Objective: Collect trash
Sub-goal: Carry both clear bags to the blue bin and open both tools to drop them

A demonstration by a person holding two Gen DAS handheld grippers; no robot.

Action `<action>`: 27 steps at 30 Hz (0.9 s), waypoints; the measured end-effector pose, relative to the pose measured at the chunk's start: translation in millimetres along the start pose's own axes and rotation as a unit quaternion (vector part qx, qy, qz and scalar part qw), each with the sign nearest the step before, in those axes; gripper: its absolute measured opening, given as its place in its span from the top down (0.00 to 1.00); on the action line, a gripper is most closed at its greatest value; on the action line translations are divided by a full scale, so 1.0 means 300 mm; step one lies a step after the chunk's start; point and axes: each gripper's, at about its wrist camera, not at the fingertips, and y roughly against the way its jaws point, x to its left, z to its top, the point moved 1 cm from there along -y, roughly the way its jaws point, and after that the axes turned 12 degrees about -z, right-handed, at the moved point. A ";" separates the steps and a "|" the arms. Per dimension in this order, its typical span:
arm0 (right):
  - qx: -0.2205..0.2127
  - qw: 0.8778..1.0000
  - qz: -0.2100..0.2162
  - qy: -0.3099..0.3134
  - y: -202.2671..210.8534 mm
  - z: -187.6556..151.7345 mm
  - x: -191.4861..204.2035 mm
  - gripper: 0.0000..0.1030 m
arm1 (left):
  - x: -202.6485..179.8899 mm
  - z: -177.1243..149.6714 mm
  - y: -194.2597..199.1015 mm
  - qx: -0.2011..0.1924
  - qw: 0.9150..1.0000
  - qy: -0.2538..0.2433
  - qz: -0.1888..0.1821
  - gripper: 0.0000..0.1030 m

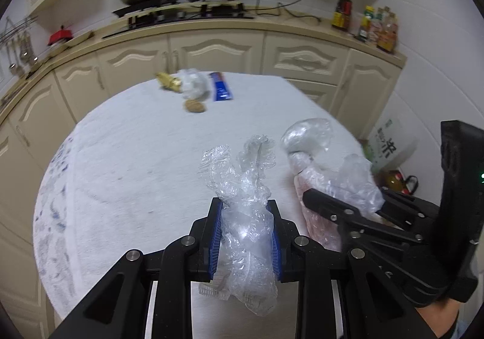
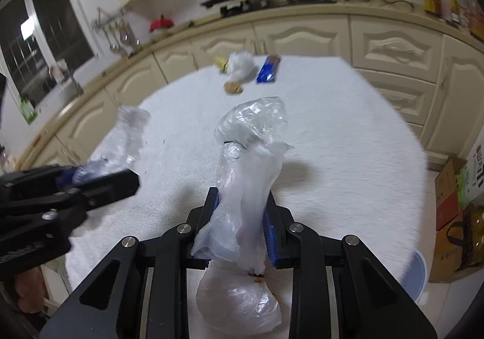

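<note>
A: Crinkled clear plastic wrap (image 1: 246,218) is seen pinched between the blue pads of the left gripper (image 1: 245,212) in the left wrist view, its top fanned out above the fingers and its tail hung below them.

B: And what is shown beside it?

A: The right gripper (image 1: 341,205) is seen at the right, closed on a thin whitish plastic bag (image 1: 326,163). Both pieces are held above the white cloth of the round table (image 1: 127,163). At the far edge of the table a blue wrapper (image 1: 221,86), a crumpled clear bag (image 1: 193,83), a yellow scrap (image 1: 168,81) and a brown lump (image 1: 195,106) are left lying close together.

B: How is it presented from the right wrist?

A: The whitish plastic bag (image 2: 245,187) is shown gripped between the right gripper's (image 2: 242,208) pads, with a knotted bulge above them and a rounded end below. The left gripper (image 2: 90,181) is seen at the left, blurred, with the clear plastic wrap (image 2: 130,133) stuck out past its tips. The blue wrapper (image 2: 267,69), the crumpled clear bag (image 2: 240,65), the yellow scrap (image 2: 220,62) and the brown lump (image 2: 233,87) are seen at the far side of the round table (image 2: 348,157). A light-blue rim (image 2: 419,275) is glimpsed on the floor beside cardboard boxes (image 2: 453,196).
</note>
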 end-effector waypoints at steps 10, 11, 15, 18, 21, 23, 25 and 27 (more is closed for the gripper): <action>-0.041 0.994 0.003 -0.101 0.180 -0.048 -0.318 0.77 | -0.368 0.087 -0.139 0.019 0.996 -0.073 -0.054 0.77; -0.048 0.992 -0.003 -0.113 0.204 -0.057 -0.363 0.77 | -0.395 0.097 -0.154 0.021 0.995 -0.080 -0.056 0.77; -0.064 0.987 -0.033 -0.145 0.285 -0.088 -0.507 0.77 | -0.537 0.139 -0.241 0.033 0.990 -0.112 -0.080 0.77; -0.069 0.983 -0.063 -0.161 0.329 -0.115 -0.607 0.77 | -0.624 0.168 -0.325 0.048 0.986 -0.126 -0.100 0.77; -0.074 0.975 -0.090 -0.187 0.367 -0.159 -0.719 0.77 | -0.702 0.192 -0.430 0.066 0.981 -0.146 -0.109 0.77; -0.071 0.970 -0.109 -0.205 0.381 -0.199 -0.802 0.77 | -0.768 0.205 -0.515 0.084 0.976 -0.159 -0.119 0.77; -0.066 0.967 -0.118 -0.217 0.378 -0.224 -0.856 0.77 | -0.829 0.219 -0.591 0.096 0.972 -0.169 -0.129 0.77; -0.057 0.962 -0.131 -0.232 0.371 -0.263 -0.922 0.77 | -0.881 0.239 -0.666 0.111 0.968 -0.174 -0.141 0.77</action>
